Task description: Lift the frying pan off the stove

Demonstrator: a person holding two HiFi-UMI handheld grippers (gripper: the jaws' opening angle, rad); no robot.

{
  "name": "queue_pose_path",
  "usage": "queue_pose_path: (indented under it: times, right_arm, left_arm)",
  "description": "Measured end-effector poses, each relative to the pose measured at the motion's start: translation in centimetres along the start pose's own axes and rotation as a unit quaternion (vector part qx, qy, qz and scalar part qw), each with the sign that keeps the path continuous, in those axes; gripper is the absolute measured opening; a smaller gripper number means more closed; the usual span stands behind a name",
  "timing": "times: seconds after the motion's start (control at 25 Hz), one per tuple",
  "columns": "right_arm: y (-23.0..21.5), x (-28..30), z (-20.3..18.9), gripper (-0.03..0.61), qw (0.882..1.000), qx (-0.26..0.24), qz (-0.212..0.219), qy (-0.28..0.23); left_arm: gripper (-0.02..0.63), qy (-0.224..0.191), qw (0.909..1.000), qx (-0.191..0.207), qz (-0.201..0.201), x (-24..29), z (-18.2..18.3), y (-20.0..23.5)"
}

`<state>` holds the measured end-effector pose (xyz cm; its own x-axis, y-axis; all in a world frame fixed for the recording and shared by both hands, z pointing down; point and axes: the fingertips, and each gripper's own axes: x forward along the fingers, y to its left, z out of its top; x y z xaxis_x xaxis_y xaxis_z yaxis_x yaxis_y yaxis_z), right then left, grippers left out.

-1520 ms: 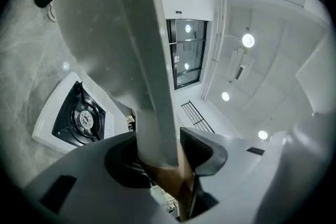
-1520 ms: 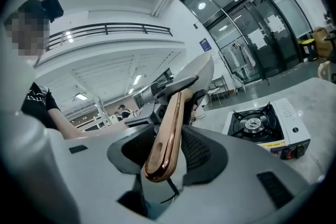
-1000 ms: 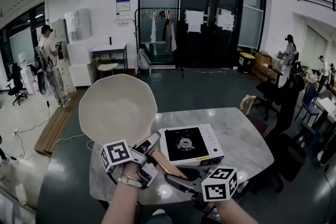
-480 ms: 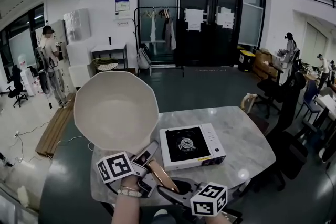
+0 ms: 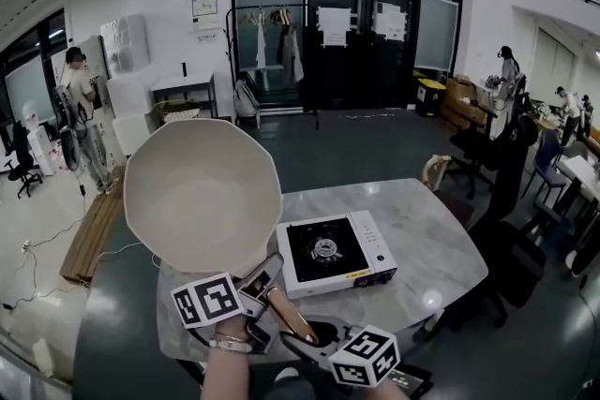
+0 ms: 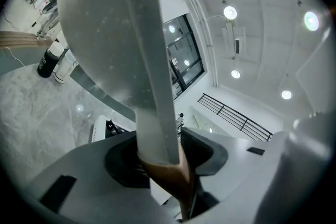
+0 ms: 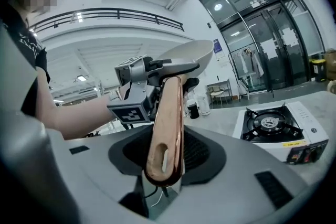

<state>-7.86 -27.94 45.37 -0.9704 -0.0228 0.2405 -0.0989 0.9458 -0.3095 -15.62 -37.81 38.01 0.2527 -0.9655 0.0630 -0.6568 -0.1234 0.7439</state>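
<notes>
The cream frying pan (image 5: 202,192) hangs in the air left of the portable gas stove (image 5: 328,253), well clear of the burner, its bowl tipped toward me. My left gripper (image 5: 265,274) is shut on the copper-brown handle (image 5: 289,314) near the bowl. In the left gripper view the pan (image 6: 105,23) rises edge-on from the jaws. My right gripper (image 5: 314,339) has the handle's end (image 7: 168,128) between its jaws, which are closing on it. The right gripper view shows the left gripper (image 7: 139,86) further up the handle and the stove (image 7: 275,128) at right.
The stove stands on a pale marble table (image 5: 422,229), its burner bare. Bottles (image 7: 197,105) stand on the table's far side. Chairs (image 5: 487,155) stand to the right of the table, and people stand at the room's edges.
The pan has come a little higher and nearer to me, to the left. The right gripper has slid down and left along the handle's end. The left grip has not changed.
</notes>
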Motion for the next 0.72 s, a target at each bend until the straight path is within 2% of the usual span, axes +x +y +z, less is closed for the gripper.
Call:
queue_pose_path:
  times: [0.4, 0.6, 0.72]
  right_arm:
    - [1.0, -0.1, 0.2, 0.143, 1.0, 0.002, 0.006, -0.008]
    - [1.3, -0.1, -0.1, 0.107, 1.0, -0.016, 0.003, -0.007]
    - [1.5, 0.2, -0.5, 0.054, 0.999, -0.045, -0.011, 0.011]
  left_arm:
    - [0.181, -0.003, 0.9998, -0.02, -0.008, -0.3, 0.0, -0.6]
    - [0.184, -0.004, 0.9991, -0.039, -0.016, -0.3, -0.4, -0.7]
    - [0.189, -0.005, 0.9989, -0.043, -0.017, -0.3, -0.3, -0.9]
